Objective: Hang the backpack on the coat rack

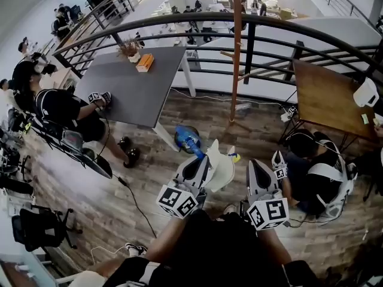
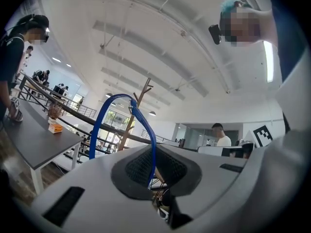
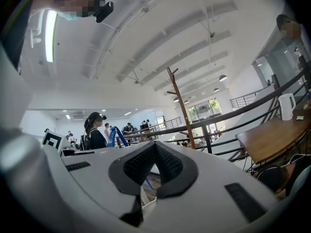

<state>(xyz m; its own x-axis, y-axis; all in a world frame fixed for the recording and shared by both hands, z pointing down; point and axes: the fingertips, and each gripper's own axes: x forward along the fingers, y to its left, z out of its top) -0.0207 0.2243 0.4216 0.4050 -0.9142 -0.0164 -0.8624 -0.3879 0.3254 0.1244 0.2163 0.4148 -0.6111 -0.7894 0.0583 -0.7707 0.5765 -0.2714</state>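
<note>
A white backpack (image 1: 220,167) with a blue strap (image 1: 190,141) hangs low in front of me in the head view, between the two grippers. My left gripper (image 1: 197,165) is shut on that strap; in the left gripper view the blue strap (image 2: 99,130) loops up out of the closed jaws of the left gripper (image 2: 151,178). My right gripper (image 1: 258,165) is just right of the backpack, shut, with nothing seen in it. In the right gripper view its right gripper (image 3: 154,171) points toward the wooden coat rack (image 3: 181,106). The coat rack (image 1: 236,52) stands ahead by the railing, bare.
A grey table (image 1: 137,94) with an orange box (image 1: 144,62) is ahead left, where a person (image 1: 66,112) sits. A wooden table (image 1: 326,97) is at the right, above another seated person (image 1: 317,172). A black railing (image 1: 257,26) runs behind the rack. A cable (image 1: 134,199) crosses the floor.
</note>
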